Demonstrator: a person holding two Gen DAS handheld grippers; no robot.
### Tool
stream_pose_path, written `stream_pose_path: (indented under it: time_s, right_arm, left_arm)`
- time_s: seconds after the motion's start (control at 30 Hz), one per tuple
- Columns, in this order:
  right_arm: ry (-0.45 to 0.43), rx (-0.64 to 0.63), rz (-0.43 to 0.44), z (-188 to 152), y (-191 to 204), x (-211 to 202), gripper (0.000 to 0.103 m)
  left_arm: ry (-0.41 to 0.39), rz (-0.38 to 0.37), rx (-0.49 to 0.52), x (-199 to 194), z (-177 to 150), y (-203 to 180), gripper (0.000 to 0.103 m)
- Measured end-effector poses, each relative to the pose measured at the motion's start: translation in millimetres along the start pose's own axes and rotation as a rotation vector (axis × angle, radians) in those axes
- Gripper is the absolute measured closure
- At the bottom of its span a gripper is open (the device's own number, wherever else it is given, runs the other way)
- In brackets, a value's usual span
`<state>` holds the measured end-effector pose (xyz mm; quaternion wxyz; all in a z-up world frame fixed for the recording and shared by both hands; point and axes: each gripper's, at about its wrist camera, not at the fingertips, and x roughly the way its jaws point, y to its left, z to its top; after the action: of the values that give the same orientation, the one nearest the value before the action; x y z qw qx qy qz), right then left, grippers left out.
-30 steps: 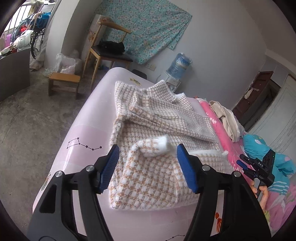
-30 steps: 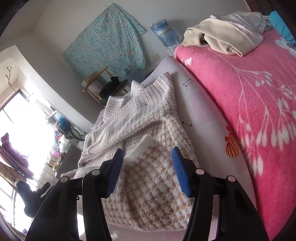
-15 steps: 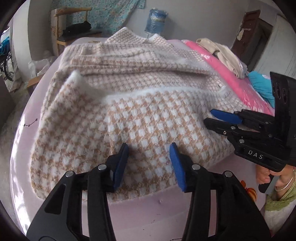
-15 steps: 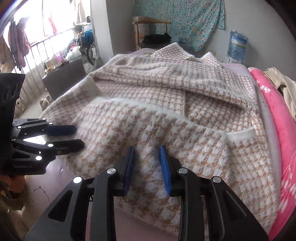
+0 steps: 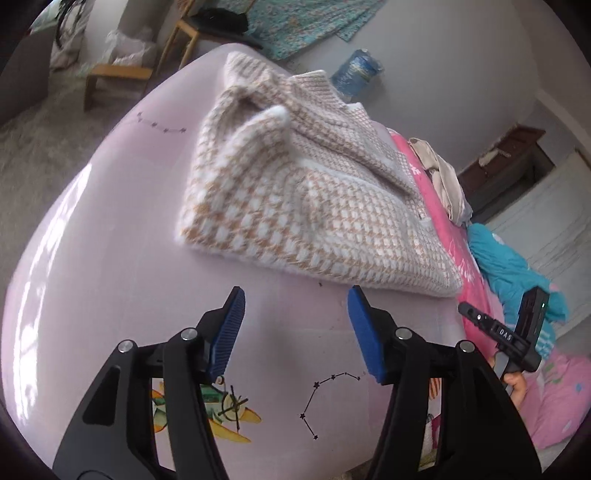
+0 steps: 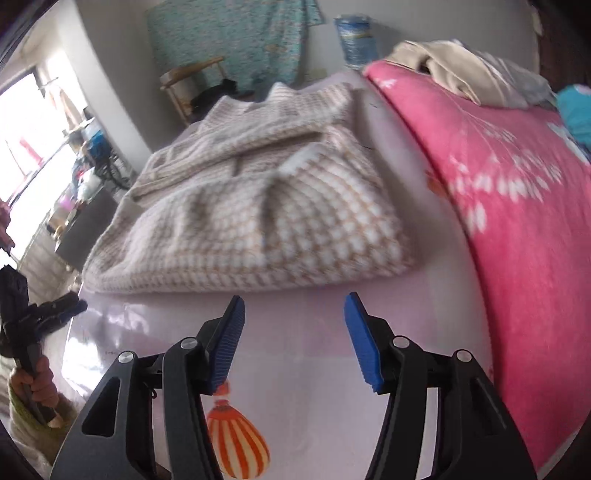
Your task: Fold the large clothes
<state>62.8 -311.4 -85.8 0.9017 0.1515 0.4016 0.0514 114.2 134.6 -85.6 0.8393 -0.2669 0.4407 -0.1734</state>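
Observation:
A beige-and-white houndstooth knit sweater (image 5: 295, 192) lies folded on the pale pink sheet (image 5: 110, 258) of the bed; it also shows in the right wrist view (image 6: 258, 206). My left gripper (image 5: 295, 314) is open and empty, hovering over bare sheet just short of the sweater's near edge. My right gripper (image 6: 293, 317) is open and empty, also short of the near edge. The right gripper shows at the right of the left wrist view (image 5: 506, 336); the left gripper shows at the left of the right wrist view (image 6: 44, 314).
A pink floral blanket (image 6: 498, 177) covers the bed's right side, with a beige garment (image 6: 454, 66) and a teal one (image 5: 517, 273) on it. A wooden chair (image 5: 207, 29), a stool (image 5: 118, 74) and a water bottle (image 6: 356, 37) stand beyond the bed.
Both grippers were low on the sweater's near part with jaws narrowed; now both are open wide and pulled back off it. The sweater lies folded over, shorter than before.

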Motion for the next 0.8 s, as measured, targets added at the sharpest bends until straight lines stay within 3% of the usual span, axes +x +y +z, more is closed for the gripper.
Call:
stream_pose_path:
  time_s: [0.13, 0.27, 0.33, 0.47, 0.57, 0.63, 0.7, 0.8]
  right_arm:
    - [-0.017, 0.178, -0.046, 3.8, -36.2, 9.2, 0.048]
    - [-0.071, 0.300, 0.015, 14.3, -48.8, 27.0, 0.048]
    - [-0.105, 0.339, 0.028, 20.1, -49.7, 36.6, 0.047]
    - [-0.179, 0.346, -0.024, 32.1, -38.8, 50.9, 0.049]
    - [-0.167, 0.313, -0.064, 39.0, -28.0, 59.6, 0.079]
    - [-0.182, 0.303, -0.051, 41.5, -23.9, 51.0, 0.084]
    - [-0.231, 0.253, -0.057, 45.7, -13.6, 30.5, 0.089]
    - [-0.302, 0.186, -0.049, 52.4, 1.6, -6.3, 0.092]
  left_arm:
    - [-0.048, -0.083, -0.168, 10.3, 10.7, 24.6, 0.048]
    - [-0.103, -0.109, -0.264, 21.3, 22.6, 31.7, 0.048]
    - [-0.136, -0.075, -0.265, 25.2, 25.3, 27.4, 0.049]
    - [-0.180, 0.077, -0.172, 33.8, 27.9, 8.5, 0.066]
    - [-0.177, 0.226, -0.021, 39.6, 29.4, -14.5, 0.081]
    - [-0.203, 0.287, 0.086, 32.7, 27.0, -33.4, 0.090]
    - [-0.248, 0.323, 0.182, 17.7, 22.7, -53.2, 0.095]
    - [-0.305, 0.319, 0.275, -9.6, 18.7, -77.4, 0.096]
